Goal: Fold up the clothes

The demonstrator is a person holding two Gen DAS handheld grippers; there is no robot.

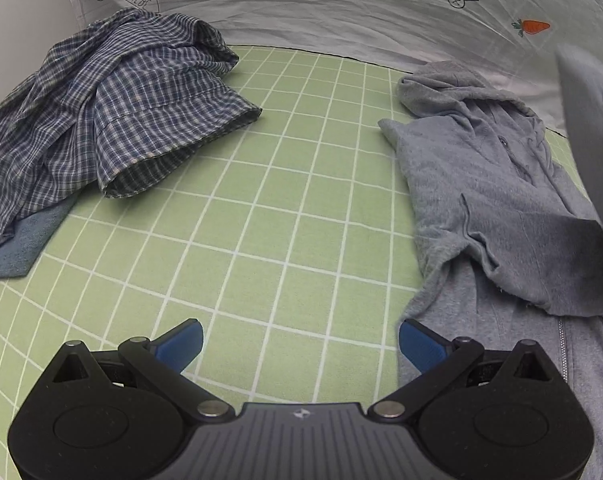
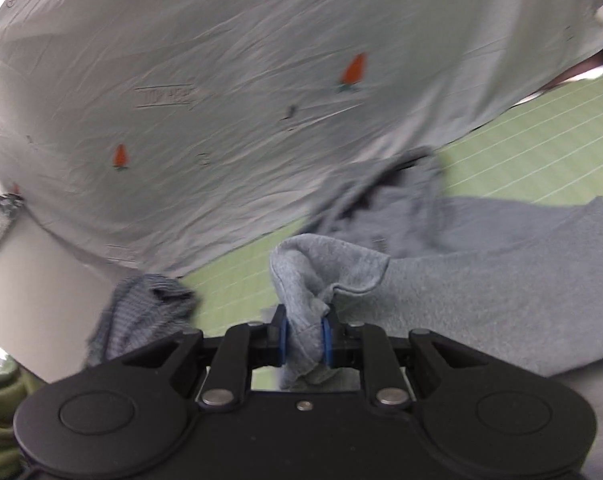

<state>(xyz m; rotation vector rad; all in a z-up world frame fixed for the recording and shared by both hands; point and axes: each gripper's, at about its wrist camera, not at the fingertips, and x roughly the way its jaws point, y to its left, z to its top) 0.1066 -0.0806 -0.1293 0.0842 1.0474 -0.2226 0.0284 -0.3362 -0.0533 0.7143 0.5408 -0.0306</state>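
A bunched edge of the soft grey fleece zip hoodie (image 2: 461, 280) is pinched tight in the right gripper (image 2: 304, 340), while the left gripper (image 1: 301, 346) is held spread and empty just left of that hoodie, its length stretched away along the green grid mat (image 1: 261, 200).

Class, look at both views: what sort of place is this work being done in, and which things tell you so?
Probably a bed in a bedroom: a green grid-patterned sheet covers the surface, a pale carrot-print quilt lies along its far edge, and loose clothes, a plaid shirt and a grey hoodie, await folding.
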